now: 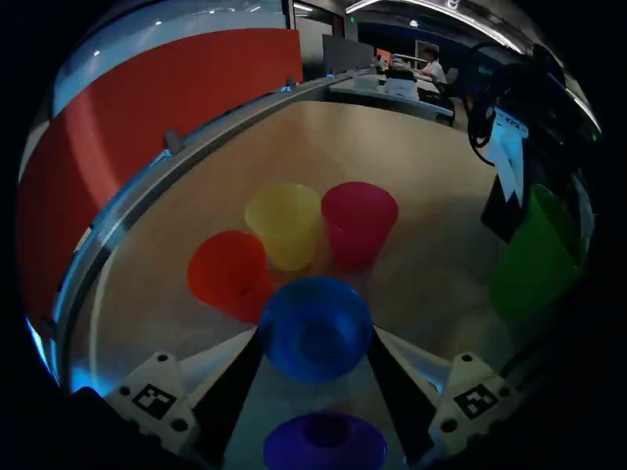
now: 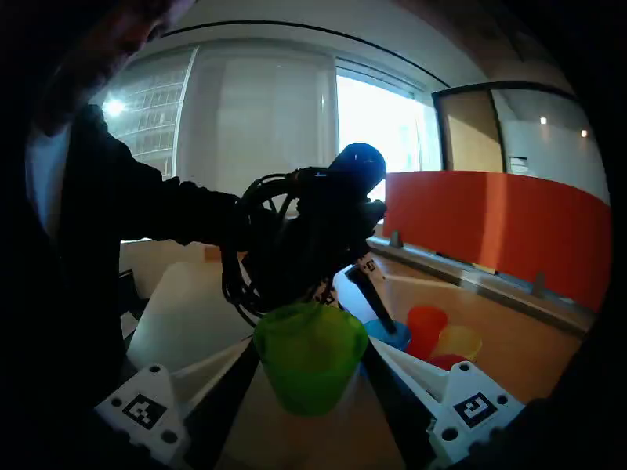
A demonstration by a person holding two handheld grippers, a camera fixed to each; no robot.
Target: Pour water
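Green cup [image 1: 537, 254], clenched in the right tongs [image 2: 311, 348], tilts at the frame's mid-right, apart from the blue cup [image 1: 316, 325] gripped by the left tongs [image 1: 316, 337]; pouring looks not yet begun.

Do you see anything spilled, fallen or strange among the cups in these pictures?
No spill shows. The orange cup, yellow cup and pink cup stand upright on the table. Only the green cup, clamped in the right hand-held gripper, seems to lean above it, normal for pouring.

Three cups [image 1: 290, 223] cluster on the table [image 1: 423, 157] just behind the central cup [image 1: 316, 329]; one cup [image 1: 325, 442] sits before it, a raised cup [image 1: 537, 262] well right.
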